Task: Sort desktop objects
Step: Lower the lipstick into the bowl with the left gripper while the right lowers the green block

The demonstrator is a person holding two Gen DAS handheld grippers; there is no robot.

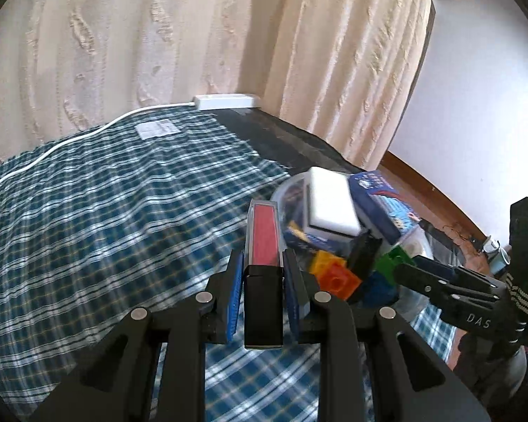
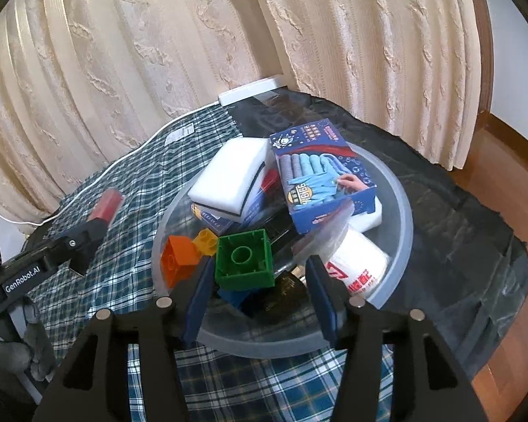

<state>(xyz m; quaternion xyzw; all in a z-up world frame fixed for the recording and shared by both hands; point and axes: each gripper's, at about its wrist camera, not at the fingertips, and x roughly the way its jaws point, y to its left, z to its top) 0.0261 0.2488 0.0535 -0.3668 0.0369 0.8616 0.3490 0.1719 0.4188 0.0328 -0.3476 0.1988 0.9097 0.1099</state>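
My left gripper [image 1: 263, 274] is shut on a long black case with a red top [image 1: 263, 242], held above the checked cloth just left of the bowl; it also shows in the right wrist view [image 2: 104, 207]. My right gripper [image 2: 260, 281] is open over the near rim of a clear plastic bowl [image 2: 401, 225], and a green block [image 2: 244, 258] lies between its fingers, untouched. The bowl holds a white sponge [image 2: 228, 179], a blue glove box [image 2: 320, 179], a white roll [image 2: 359, 267], and orange [image 2: 176, 256], yellow [image 2: 205, 241] and blue blocks [image 2: 234, 297].
A blue checked cloth [image 1: 105, 211] covers the table's left part and a black sheet [image 2: 457, 232] its right part. A white power strip [image 1: 225, 101] with its cable lies at the far edge against cream curtains. Wooden floor [image 2: 503, 183] shows to the right.
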